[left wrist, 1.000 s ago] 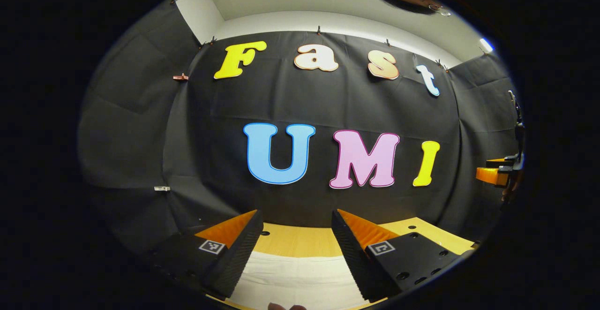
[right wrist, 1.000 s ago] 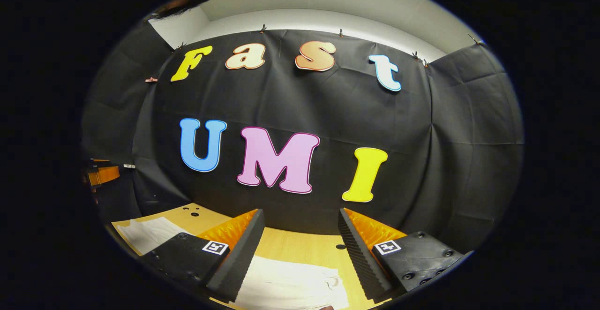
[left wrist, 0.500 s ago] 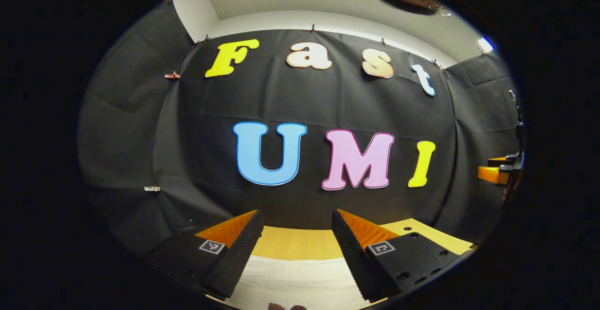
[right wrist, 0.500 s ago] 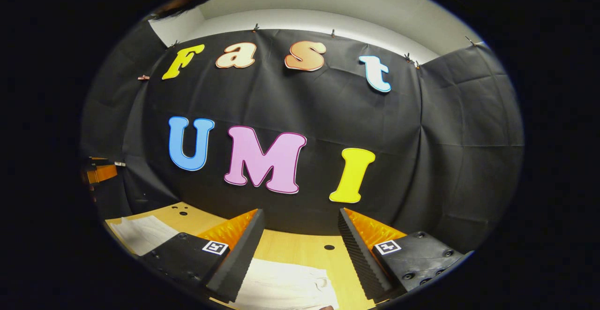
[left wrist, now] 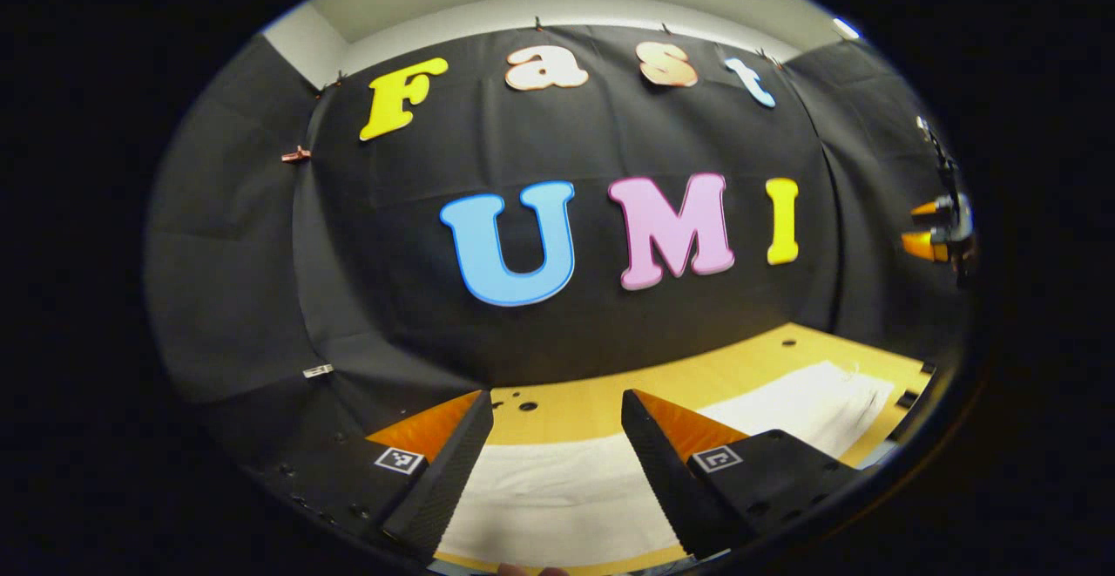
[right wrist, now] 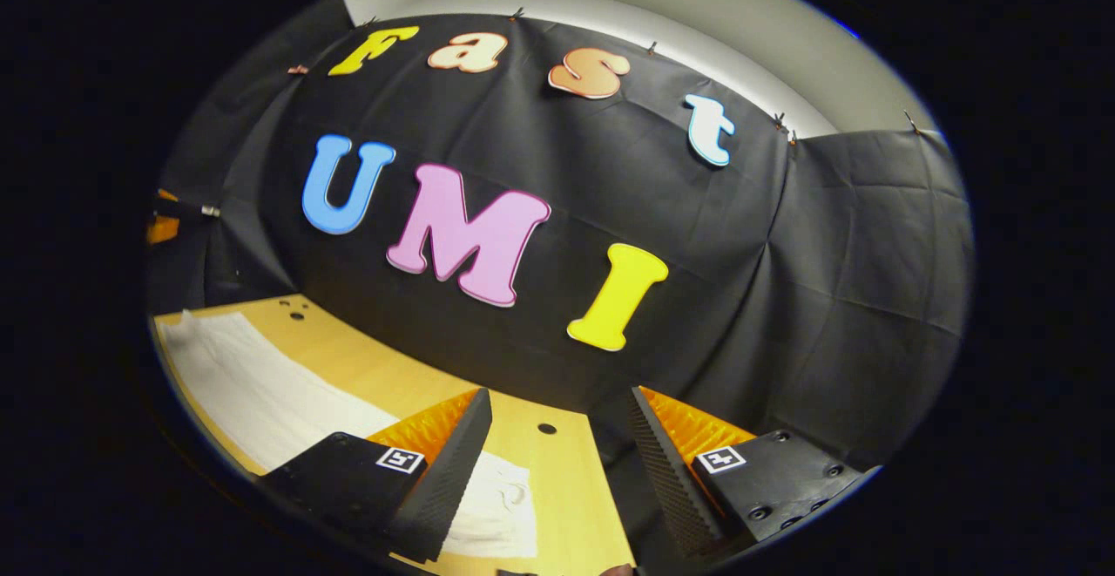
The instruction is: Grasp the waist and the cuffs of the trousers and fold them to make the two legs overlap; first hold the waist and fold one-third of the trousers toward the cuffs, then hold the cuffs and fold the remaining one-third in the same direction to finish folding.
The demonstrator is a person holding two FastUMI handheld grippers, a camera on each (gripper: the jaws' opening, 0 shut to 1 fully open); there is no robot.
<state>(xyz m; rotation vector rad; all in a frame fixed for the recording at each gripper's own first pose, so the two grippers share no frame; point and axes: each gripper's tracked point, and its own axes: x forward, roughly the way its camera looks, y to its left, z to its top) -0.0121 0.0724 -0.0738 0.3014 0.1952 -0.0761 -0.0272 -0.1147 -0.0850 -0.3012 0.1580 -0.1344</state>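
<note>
In the left gripper view, the left gripper [left wrist: 557,437] is being held at the bottom centre of the frame with its jaws spread wide and nothing gripped. The white trousers [left wrist: 557,489] are being seen flat on the wooden table [left wrist: 610,397], running from between the fingers toward the lower right. In the right gripper view, the right gripper [right wrist: 562,441] is being held at the bottom centre, jaws likewise wide apart over the table [right wrist: 557,471]. There the trousers [right wrist: 253,384] are lying from the lower left to beneath the left-hand finger.
</note>
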